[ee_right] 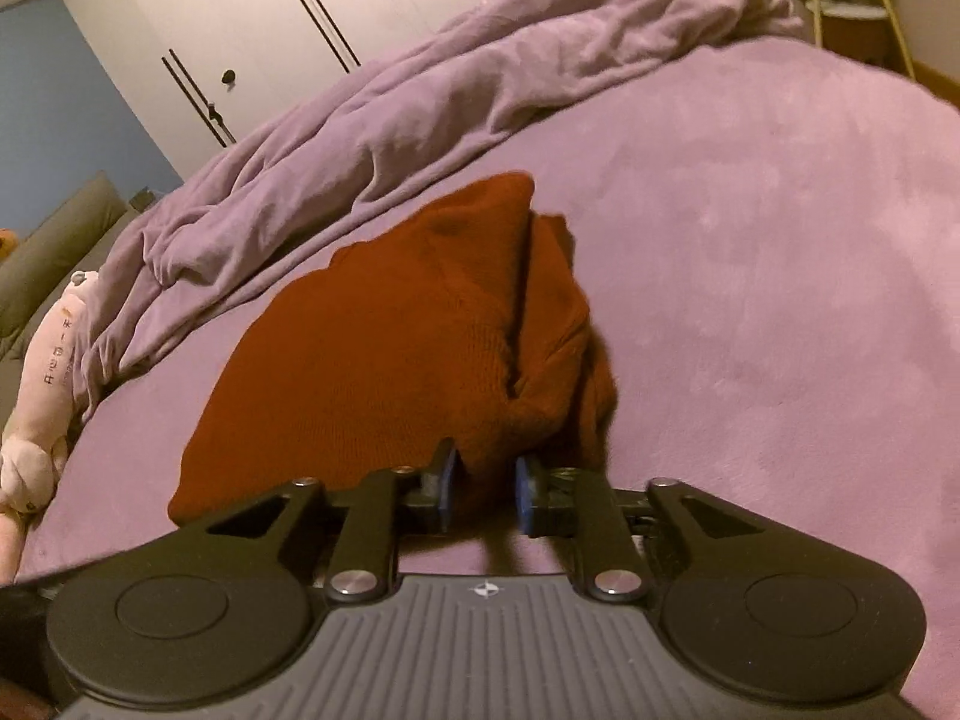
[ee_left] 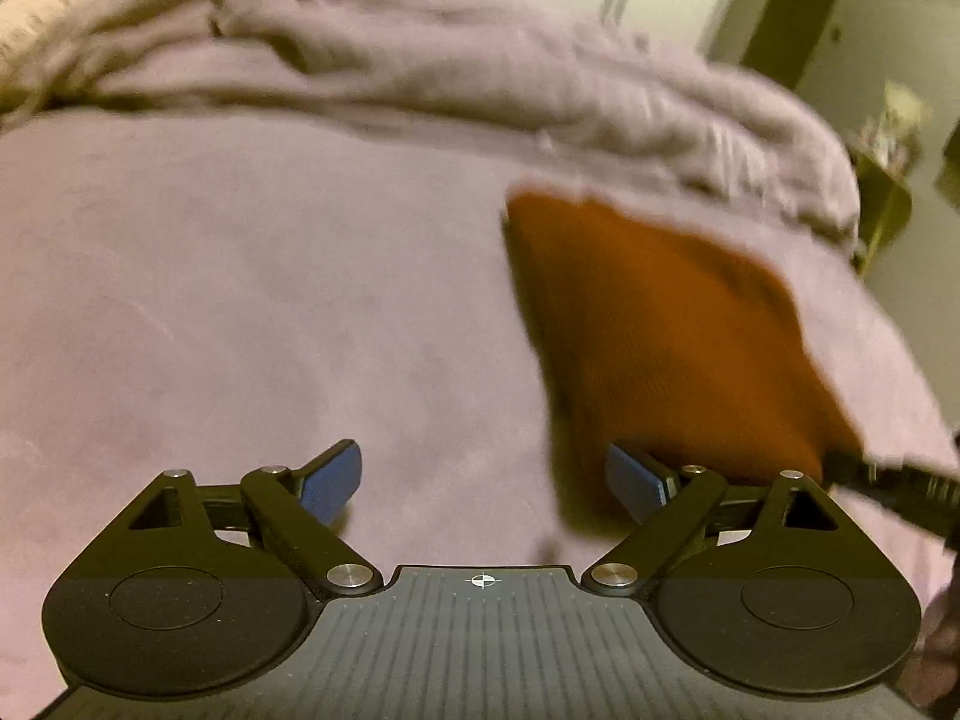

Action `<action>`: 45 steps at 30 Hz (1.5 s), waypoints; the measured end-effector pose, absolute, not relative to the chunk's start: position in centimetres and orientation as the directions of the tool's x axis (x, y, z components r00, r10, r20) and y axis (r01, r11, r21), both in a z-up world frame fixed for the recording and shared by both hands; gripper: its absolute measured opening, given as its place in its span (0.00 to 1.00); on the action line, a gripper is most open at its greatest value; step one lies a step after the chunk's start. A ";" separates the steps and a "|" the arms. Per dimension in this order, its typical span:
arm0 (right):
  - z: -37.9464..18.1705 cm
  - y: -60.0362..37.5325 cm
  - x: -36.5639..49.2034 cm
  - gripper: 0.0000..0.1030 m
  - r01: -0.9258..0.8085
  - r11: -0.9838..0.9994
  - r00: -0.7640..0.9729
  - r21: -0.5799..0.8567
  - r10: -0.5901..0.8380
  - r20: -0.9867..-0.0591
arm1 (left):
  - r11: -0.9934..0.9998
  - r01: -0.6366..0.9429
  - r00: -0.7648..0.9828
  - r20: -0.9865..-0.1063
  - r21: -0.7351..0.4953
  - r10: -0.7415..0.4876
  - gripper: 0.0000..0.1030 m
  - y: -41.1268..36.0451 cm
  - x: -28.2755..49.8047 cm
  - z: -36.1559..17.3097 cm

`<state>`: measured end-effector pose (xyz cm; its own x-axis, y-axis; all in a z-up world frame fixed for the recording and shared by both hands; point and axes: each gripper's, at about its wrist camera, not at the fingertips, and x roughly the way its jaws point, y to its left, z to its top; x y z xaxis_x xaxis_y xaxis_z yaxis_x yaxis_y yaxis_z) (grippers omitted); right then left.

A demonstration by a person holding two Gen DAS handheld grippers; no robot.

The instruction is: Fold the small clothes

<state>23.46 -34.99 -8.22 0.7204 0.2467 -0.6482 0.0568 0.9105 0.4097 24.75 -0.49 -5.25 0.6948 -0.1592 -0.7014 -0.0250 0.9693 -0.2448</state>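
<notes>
Rust-red knit garment (ee_right: 384, 348) lies on the purple bedspread (ee_right: 750, 276), partly folded: one flap is doubled over along a ridge running toward 12 o'clock, its near hem right at the right gripper (ee_right: 485, 489). That gripper's blue pads sit close together with a bunch of the knit hem between them; it looks clenched on the cloth, though the contact point is partly hidden by the fabric, so firm grip is a judgement.

Left gripper (ee_left: 483, 483) is released, jaws wide apart, nothing between them. From its view the garment sits at 2 o'clock, its near corner just behind the right-hand pad (ee_left: 636, 480); that frame is blurred.

Rumpled purple duvet (ee_right: 420, 96) lies heaped at 11 o'clock beyond the garment, plush toy (ee_right: 48, 372) at 9 o'clock.

Step in hand: mid-fold, right side pinching the hem. Next likely needs the left gripper to take the opposite corner, then both carry the hem over evenly without dragging the folded flap loose.
</notes>
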 end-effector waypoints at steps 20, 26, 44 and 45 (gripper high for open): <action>-9.6 -29.8 25.6 0.28 -0.094 0.996 0.765 -0.008 0.067 -0.641 | 0.984 0.070 0.675 -0.718 -0.167 -0.169 0.96 -6.3 29.4 -9.2; -7.1 -34.2 26.2 0.66 -0.085 0.960 0.763 0.268 0.236 -0.602 | 0.919 0.065 0.683 -0.654 -0.389 -0.326 0.95 -2.2 29.6 -6.1; -13.2 -37.6 35.8 0.39 0.023 0.724 0.605 0.690 0.539 -0.586 | 0.767 0.079 0.553 -0.612 -0.637 -0.565 0.54 -2.2 37.4 -11.5; -12.9 -37.3 35.8 0.35 0.016 0.726 0.611 0.687 0.537 -0.582 | 0.763 0.077 0.556 -0.607 -0.642 -0.567 0.52 -2.0 37.2 -11.2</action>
